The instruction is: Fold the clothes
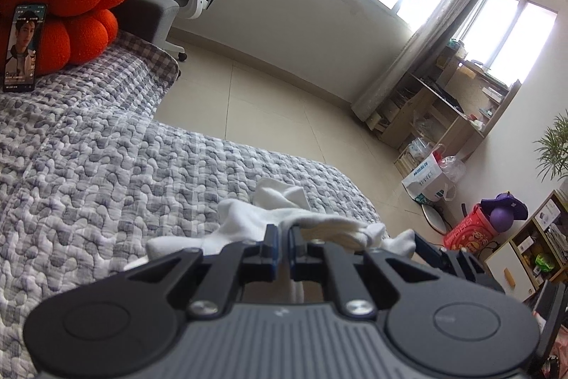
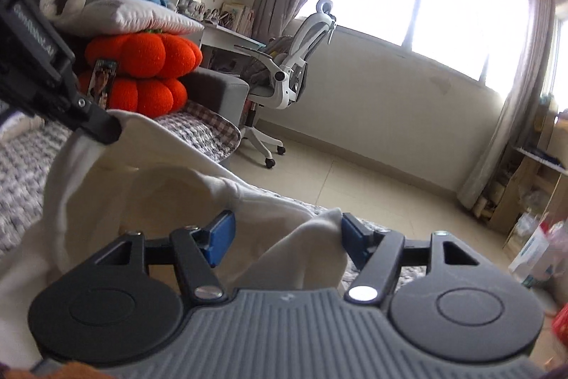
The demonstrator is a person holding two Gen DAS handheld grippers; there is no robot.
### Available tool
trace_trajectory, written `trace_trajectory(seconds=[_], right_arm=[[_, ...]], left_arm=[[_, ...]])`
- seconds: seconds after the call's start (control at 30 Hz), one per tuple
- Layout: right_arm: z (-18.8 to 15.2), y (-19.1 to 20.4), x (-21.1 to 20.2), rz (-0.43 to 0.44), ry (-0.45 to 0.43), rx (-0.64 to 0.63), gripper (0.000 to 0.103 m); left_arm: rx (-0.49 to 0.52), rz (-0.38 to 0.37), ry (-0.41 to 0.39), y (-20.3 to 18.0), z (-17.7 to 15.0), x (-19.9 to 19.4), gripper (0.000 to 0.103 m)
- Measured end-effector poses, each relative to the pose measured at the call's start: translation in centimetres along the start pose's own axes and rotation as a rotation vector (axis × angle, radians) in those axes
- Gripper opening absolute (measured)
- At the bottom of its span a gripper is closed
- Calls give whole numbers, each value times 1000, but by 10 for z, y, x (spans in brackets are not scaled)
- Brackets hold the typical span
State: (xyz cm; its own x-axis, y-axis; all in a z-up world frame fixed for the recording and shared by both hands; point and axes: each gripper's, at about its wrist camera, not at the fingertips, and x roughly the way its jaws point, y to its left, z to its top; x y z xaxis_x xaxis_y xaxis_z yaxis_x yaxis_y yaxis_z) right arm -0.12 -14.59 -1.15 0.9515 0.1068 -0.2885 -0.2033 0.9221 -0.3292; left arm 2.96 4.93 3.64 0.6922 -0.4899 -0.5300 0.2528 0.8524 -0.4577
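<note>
Fold clothes, early stage. The left gripper [image 1: 282, 237] has its jaws pressed nearly together, pinching a bunched edge of the white garment [image 1: 255, 219]; the cloth gathers in a ridge just ahead of the fingertips and spills to either side onto the quilted bed cover [image 1: 106, 173]. In the right wrist view the same garment [image 2: 170, 166] hangs as a loose, sagging sheet from the left gripper [image 2: 103, 130], seen up and to the left, down toward the right gripper [image 2: 284, 237]. The right gripper stands spread — a fold of cloth lies between its blue pads [image 2: 222, 237], touching or nearly touching the right-hand one, but nothing is clamped.

Progress, as a judgement: little is done. The garment is lifted at one point only, crumpled and not yet flattened, and no clean crease shows in either view. Still to come — a second hold by the right gripper, spreading the cloth flat on the bed cover, then the folds themselves.

Beyond the grippers, far ahead and left: orange pumpkin cushions [image 1: 71, 13] with a phone [image 1: 25, 45] propped against them, and a white office chair [image 2: 294, 59] on the tiled floor. Whether other clothes await cannot be told.
</note>
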Motion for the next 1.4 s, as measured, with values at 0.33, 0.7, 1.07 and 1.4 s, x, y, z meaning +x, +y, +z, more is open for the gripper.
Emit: trace_trajectory(seconds=[0.33, 0.7, 1.07, 1.4], right_arm=[[-21, 39, 9, -123, -92, -364, 58], [-17, 35, 17, -68, -54, -391, 15], [-21, 30, 16, -53, -34, -363, 13], [-16, 25, 37, -40, 56, -334, 13]], left_arm=[[124, 30, 82, -7, -17, 15, 8], [348, 76, 25, -44, -13, 30, 36], [284, 98, 136, -41, 12, 85, 5], [183, 172, -52, -29, 26, 47, 4]])
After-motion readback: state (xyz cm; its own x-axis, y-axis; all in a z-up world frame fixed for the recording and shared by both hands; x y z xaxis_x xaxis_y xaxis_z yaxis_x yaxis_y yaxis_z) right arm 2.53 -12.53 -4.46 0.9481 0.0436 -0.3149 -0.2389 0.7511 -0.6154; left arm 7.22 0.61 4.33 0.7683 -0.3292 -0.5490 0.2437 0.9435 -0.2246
